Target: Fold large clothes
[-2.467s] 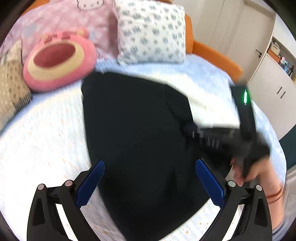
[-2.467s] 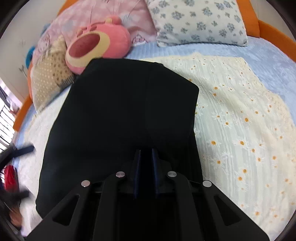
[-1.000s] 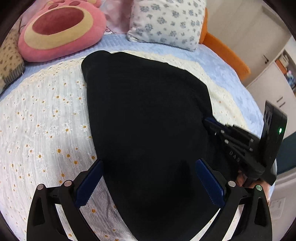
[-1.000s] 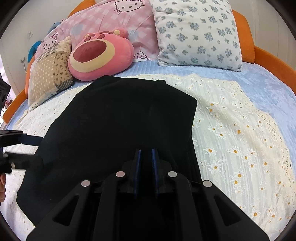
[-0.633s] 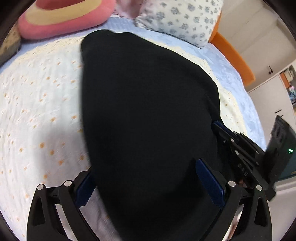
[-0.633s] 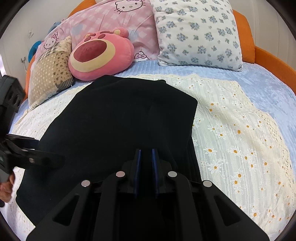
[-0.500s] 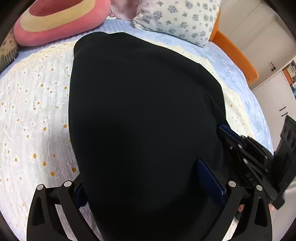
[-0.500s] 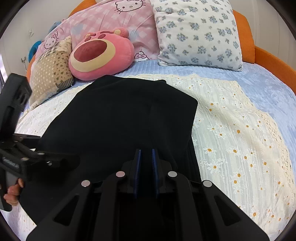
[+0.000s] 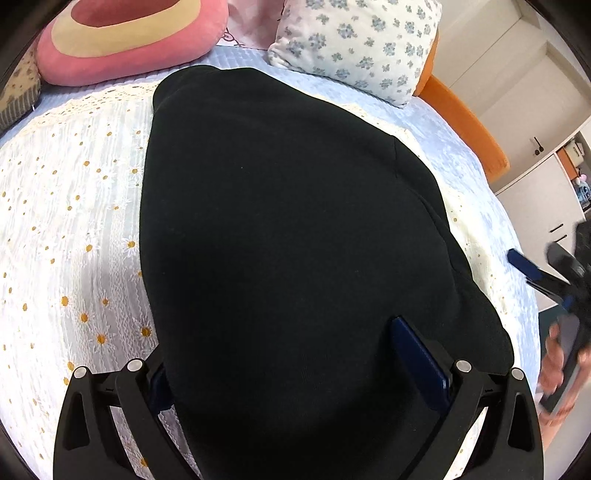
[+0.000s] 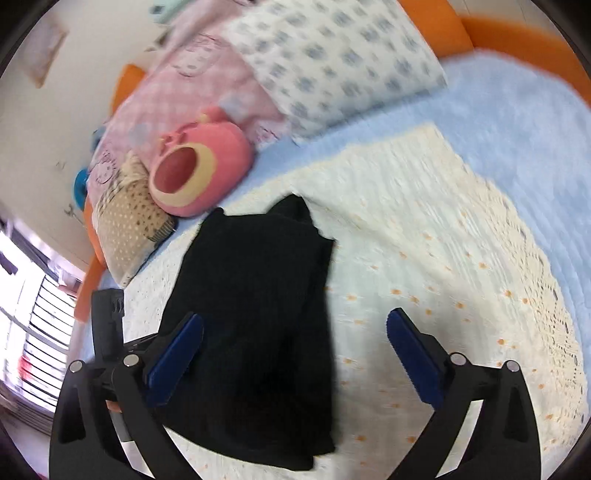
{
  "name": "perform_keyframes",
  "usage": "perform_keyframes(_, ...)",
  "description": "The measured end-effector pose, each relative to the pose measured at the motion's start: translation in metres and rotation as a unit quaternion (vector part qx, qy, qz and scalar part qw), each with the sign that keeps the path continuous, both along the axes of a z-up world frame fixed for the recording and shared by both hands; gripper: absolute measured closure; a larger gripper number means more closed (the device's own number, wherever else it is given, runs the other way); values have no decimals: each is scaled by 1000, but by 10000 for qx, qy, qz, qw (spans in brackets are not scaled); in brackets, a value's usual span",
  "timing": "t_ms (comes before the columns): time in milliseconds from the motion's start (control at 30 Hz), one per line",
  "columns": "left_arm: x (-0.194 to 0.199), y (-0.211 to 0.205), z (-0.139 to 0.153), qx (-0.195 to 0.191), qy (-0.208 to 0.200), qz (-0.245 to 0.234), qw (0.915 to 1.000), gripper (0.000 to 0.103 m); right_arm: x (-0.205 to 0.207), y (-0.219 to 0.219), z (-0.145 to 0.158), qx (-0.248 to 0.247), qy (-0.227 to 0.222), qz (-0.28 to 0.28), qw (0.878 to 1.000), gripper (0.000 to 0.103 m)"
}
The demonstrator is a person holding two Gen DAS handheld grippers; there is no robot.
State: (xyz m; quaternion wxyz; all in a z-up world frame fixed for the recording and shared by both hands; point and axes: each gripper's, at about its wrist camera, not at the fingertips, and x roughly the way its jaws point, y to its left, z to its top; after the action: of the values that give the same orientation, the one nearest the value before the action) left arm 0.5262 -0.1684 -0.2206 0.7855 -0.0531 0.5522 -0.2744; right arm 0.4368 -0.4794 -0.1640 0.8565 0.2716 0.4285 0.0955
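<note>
A black garment (image 9: 288,229) lies folded lengthwise on the daisy-print bed cover (image 9: 74,229). My left gripper (image 9: 295,354) is open and low over its near end; the cloth lies between the blue pads and hides most of the left pad. My right gripper (image 10: 291,350) is open and empty, raised above the garment (image 10: 258,314), which lies under its left pad. The right gripper also shows at the right edge of the left wrist view (image 9: 546,280), off the cloth. The left gripper's body shows at the left of the right wrist view (image 10: 109,325).
A pink plush cushion (image 9: 125,33), a floral pillow (image 9: 362,44) and a pink checked pillow (image 10: 184,92) lie at the head of the bed. An orange bed frame (image 9: 465,125) runs on the right. White cupboards (image 9: 543,184) stand beyond it.
My right gripper has opened, let go of the garment, lifted and pulled back to the right. My left gripper has moved lower over the near end of the garment.
</note>
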Motion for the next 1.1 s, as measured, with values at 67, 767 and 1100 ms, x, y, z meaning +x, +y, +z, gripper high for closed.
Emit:
perform_keyframes(67, 0, 0, 1, -13, 7, 4, 10000, 3, 13, -7, -15, 406, 403, 250, 9981, 4)
perform_keyframes(767, 2, 2, -3, -51, 41, -28, 10000, 3, 54, 66, -46, 597, 1486, 1220, 9795, 9)
perform_keyframes(1100, -9, 10, -5, -102, -87, -90, 9999, 3, 40, 99, -60, -349, 2188, 1670, 9607, 8)
